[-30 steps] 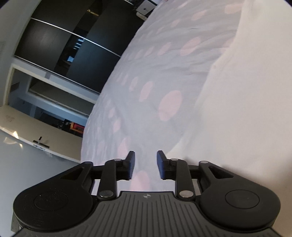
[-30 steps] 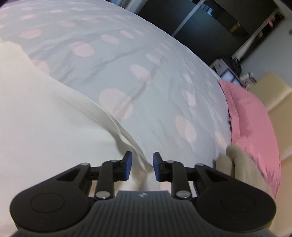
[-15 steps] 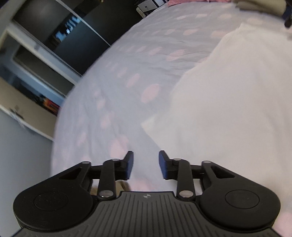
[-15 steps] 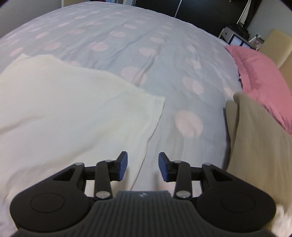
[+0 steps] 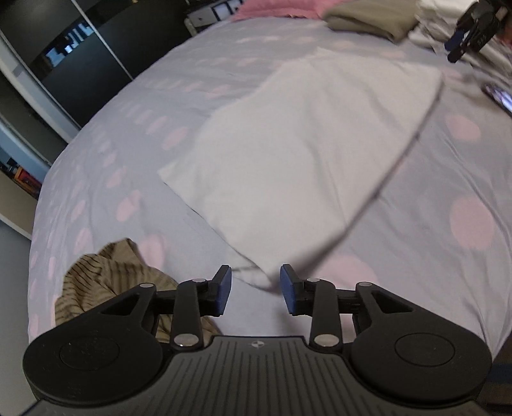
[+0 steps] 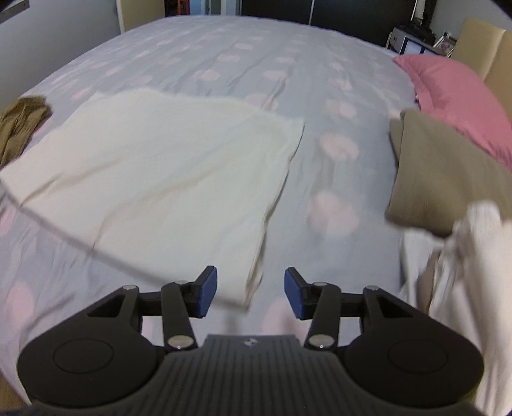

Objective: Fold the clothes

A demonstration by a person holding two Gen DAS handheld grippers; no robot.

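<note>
A folded white garment (image 5: pixel 300 150) lies flat on the bed; it also shows in the right wrist view (image 6: pixel 160 166). My left gripper (image 5: pixel 255 289) is open and empty, raised above the garment's near corner. My right gripper (image 6: pixel 250 292) is open and empty, raised above the garment's opposite near corner; it also shows far off in the left wrist view (image 5: pixel 470 28).
The bed cover (image 6: pixel 224 57) is grey with pink dots. A crumpled tan striped garment (image 5: pixel 105 275) lies at my left. A folded tan garment (image 6: pixel 448 172), a pink pillow (image 6: pixel 454 89) and loose white clothes (image 6: pixel 464 272) lie at the right. A phone (image 5: pixel 499 99) lies on the bed.
Both grippers have pulled back and up from the white garment and opened wider. The garment now lies flat and whole in view.
</note>
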